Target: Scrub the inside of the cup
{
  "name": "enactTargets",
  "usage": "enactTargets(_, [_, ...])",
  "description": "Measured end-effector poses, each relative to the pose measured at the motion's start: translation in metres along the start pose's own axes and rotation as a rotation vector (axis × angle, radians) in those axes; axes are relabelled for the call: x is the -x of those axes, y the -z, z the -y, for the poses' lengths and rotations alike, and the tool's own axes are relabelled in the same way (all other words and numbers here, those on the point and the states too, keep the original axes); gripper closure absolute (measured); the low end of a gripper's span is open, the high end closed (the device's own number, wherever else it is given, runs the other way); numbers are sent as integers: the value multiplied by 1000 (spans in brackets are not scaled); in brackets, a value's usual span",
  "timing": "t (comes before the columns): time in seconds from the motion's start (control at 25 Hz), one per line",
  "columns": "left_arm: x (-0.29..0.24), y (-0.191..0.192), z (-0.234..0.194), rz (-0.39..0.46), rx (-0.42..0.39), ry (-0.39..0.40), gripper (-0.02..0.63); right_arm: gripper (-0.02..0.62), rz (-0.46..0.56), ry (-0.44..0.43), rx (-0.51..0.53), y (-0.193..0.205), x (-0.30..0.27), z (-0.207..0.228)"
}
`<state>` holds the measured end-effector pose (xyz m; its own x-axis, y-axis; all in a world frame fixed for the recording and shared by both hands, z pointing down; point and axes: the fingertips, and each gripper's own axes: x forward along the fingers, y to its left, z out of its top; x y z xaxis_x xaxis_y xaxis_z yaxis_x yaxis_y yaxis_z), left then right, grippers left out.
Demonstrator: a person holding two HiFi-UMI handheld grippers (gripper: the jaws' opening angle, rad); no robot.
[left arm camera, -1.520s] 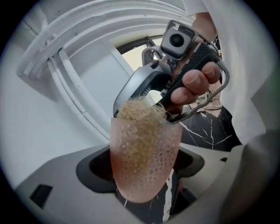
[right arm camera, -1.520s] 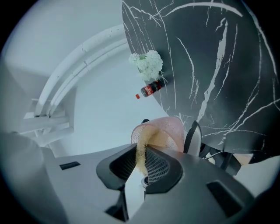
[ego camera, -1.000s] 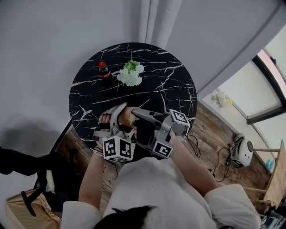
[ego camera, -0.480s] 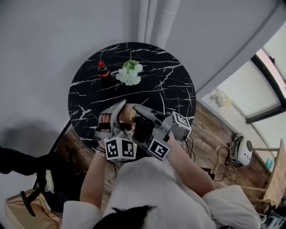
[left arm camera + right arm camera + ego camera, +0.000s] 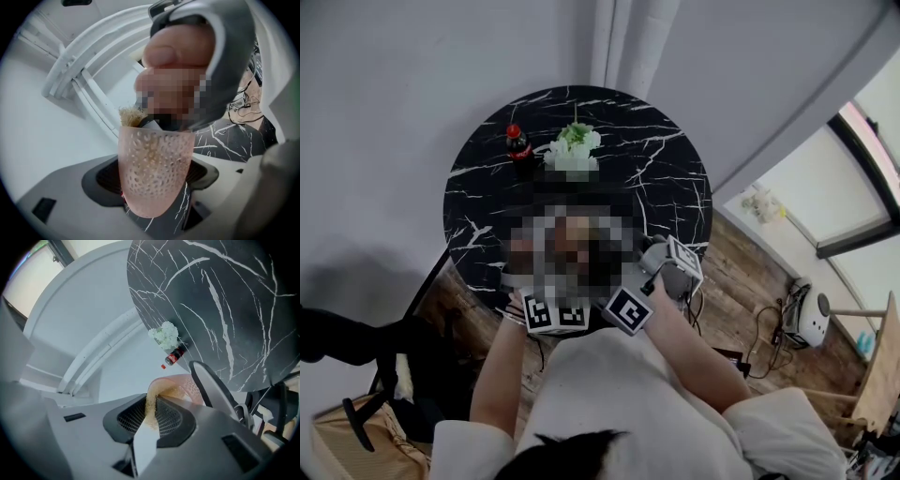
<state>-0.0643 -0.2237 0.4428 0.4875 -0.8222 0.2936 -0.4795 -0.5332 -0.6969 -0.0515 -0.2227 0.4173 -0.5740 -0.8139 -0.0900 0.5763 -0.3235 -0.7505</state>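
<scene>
A pink, dimpled see-through cup [image 5: 157,159] sits between the pads of my left gripper [image 5: 152,180], which is shut on it. Tan brush bristles [image 5: 130,116] poke over the cup's rim. My right gripper [image 5: 152,425] is shut on the brush's white handle [image 5: 143,446], and the bristles [image 5: 151,406] reach into the cup [image 5: 180,385]. One grey finger [image 5: 225,70] of the right gripper looms just above the cup. In the head view a mosaic patch hides the jaws and the cup; only the marker cubes [image 5: 553,314] [image 5: 628,309] show, over the table's near edge.
The round black marble table [image 5: 666,178] carries a cola bottle [image 5: 519,150] and a bunch of white flowers [image 5: 575,150] at its far side. Wooden floor, cables and a white appliance [image 5: 811,323] lie to the right. The person's arms and white shirt fill the bottom.
The right gripper has turned a little at the cup, its marker cube shifting slightly left. The left gripper has tilted slightly. Both stay close together over the table's near edge.
</scene>
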Motion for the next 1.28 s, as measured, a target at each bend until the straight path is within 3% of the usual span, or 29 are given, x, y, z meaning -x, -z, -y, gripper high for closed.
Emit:
enactTargets(0.36, [-3, -2, -6, -2, 55, -45, 230, 537, 138, -48, -9, 1, 0, -13])
enactTargets(0.52, [-4, -5, -11, -5, 82, -77, 230, 537, 152, -86, -3, -2, 1, -18])
enactTargets(1.28, [-13, -9, -6, 0, 174, -87, 230, 537, 206, -118, 13, -3, 9, -36])
